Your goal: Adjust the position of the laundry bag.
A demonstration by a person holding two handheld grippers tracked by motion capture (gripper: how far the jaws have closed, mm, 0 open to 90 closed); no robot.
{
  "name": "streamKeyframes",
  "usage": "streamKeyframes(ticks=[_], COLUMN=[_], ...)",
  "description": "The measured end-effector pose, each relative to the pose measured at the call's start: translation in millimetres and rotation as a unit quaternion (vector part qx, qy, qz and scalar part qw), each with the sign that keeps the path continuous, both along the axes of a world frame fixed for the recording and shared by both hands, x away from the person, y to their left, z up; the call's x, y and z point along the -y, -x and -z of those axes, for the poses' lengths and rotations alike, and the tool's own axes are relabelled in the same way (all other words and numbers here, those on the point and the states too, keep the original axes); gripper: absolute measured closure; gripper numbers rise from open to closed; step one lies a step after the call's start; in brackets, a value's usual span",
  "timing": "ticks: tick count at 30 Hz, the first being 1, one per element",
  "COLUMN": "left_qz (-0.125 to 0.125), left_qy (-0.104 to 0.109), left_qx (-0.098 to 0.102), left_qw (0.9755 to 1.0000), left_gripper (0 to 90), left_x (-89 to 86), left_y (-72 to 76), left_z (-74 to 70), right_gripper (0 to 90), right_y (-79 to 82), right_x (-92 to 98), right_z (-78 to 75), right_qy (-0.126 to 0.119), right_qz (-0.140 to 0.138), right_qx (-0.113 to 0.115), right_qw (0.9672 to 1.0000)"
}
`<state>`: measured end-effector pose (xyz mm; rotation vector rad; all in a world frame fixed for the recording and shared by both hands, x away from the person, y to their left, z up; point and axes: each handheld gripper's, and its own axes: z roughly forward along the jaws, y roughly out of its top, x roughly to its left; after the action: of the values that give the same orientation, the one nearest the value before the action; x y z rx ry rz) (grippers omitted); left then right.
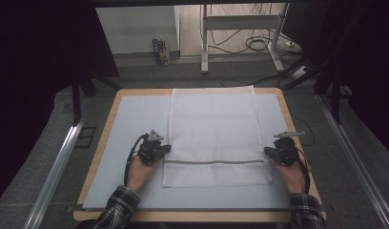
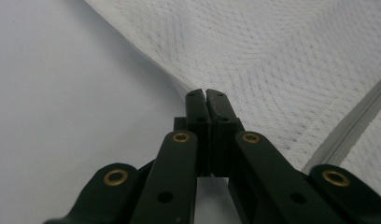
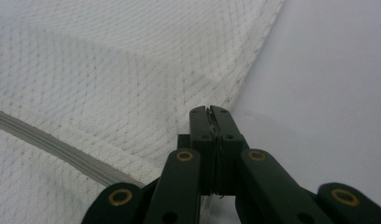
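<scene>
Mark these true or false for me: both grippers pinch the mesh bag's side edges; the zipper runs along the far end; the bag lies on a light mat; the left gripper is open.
1. The left gripper and the right gripper each pinch a side edge of the mesh bag. True.
2. The zipper runs along the far end. False: it crosses near the person's end.
3. The bag lies on a light mat. True.
4. The left gripper is open. False: its jaws are closed on the edge.
</scene>
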<state>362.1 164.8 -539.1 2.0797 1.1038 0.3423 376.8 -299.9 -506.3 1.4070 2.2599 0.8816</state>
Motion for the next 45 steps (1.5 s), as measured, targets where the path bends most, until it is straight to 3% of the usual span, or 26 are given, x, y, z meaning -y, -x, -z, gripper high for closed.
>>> streamKeyframes(ticks=[5, 11, 16, 19, 21, 23, 27, 40, 45], left_qz=[-0.003, -0.003, -0.006, -0.003, 0.000, 0.001, 0.001, -0.004, -0.004], left_qy=[0.011, 0.005, 0.012, 0.008, -0.012, -0.011, -0.015, -0.008, -0.003], left_qx=[-0.005, -0.008, -0.016, -0.017, -0.013, -0.013, -0.017, -0.025, -0.033], left_qw=[0.9999, 1.0000, 0.9998, 0.9998, 0.9998, 0.9998, 0.9998, 0.9996, 0.9994], left_gripper=[89.7, 89.6, 89.6, 89.4, 89.4, 89.3, 89.3, 88.9, 88.8], left_x=[-9.6, -17.3, -27.3, -33.0, -37.8, -41.8, -46.5, -63.4, -65.6], left_y=[9.2, 17.6, 27.8, 34.0, 38.1, 41.0, 46.9, 63.7, 68.4], left_z=[-6.4, -10.9, -15.5, -18.7, -22.3, -24.3, -24.5, -19.2, -16.8], right_gripper=[88.0, 87.9, 87.9, 88.0, 87.9, 87.9, 87.9, 87.6, 87.6], right_y=[7.8, 14.5, 20.6, 25.4, 28.6, 32.0, 39.7, 55.6, 59.0], right_x=[-3.1, -10.8, -20.4, -25.8, -29.3, -33.1, -41.5, -60.4, -61.8], right_z=[-3.8, -6.4, -7.6, -9.2, -10.3, -11.5, -14.0, -14.5, -13.2], right_qy=[-0.003, 0.001, 0.007, 0.000, 0.004, 0.007, 0.022, 0.039, 0.038], right_qz=[-0.020, -0.041, -0.059, -0.069, -0.080, -0.088, -0.103, -0.132, -0.132], right_qx=[0.002, 0.005, 0.004, 0.009, 0.009, 0.011, 0.016, 0.005, -0.003], right_qw=[0.9998, 0.9991, 0.9982, 0.9976, 0.9967, 0.9960, 0.9943, 0.9904, 0.9906])
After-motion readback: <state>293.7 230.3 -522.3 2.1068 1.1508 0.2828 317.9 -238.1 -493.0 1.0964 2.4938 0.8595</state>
